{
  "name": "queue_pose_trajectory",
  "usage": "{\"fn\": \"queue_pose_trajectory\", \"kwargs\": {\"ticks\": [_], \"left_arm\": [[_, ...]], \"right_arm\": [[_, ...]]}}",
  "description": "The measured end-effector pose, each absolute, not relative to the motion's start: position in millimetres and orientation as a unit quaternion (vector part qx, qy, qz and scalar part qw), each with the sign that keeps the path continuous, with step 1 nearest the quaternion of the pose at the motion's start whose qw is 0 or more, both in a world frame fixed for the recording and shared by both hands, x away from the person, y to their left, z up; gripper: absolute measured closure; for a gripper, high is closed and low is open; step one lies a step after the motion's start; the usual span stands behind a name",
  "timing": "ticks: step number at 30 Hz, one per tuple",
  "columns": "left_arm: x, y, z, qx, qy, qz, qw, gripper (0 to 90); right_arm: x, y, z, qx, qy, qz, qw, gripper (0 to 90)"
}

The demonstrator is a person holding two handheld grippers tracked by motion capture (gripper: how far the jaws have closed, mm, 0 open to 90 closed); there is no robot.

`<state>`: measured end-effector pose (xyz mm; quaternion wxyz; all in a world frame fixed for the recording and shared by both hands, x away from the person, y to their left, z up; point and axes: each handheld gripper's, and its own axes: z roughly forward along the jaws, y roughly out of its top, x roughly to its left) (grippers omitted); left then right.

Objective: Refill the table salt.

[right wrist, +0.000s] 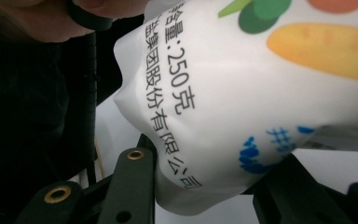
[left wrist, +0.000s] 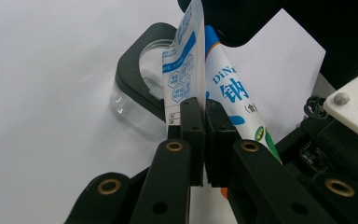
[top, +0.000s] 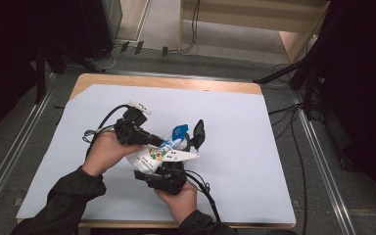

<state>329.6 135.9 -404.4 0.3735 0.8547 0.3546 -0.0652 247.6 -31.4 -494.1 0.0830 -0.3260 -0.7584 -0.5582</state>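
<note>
Pouring step: left gripper (left wrist: 204, 140) is pinching the white printed plastic pouch's (top: 162, 155) top flap; right gripper (right wrist: 205, 186) jaws are clamping its body, above the bench (top: 235, 132). Next probably calls for tilting toward the clear black-rimmed jar (left wrist: 137, 100).

The glossy plastic pouch (right wrist: 242, 107) looks smooth, the jar (left wrist: 135, 109) seems clear glass, on a matt white sheet (top: 235, 127).
</note>
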Motion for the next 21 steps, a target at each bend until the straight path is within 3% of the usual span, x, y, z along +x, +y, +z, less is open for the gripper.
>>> {"fn": "queue_pose_trajectory", "kwargs": {"ticks": [9,21], "left_arm": [[329.6,138.1,-404.1,0.859,0.34,-0.061,0.378,88.2],[329.9,135.6,-400.8,0.854,0.371,-0.064,0.36,90.0]], "right_arm": [[246.4,-31.6,-492.2,-0.324,-0.756,-0.563,0.083,69.2],[246.2,-29.2,-490.1,-0.325,-0.756,-0.561,0.091,68.0]]}}
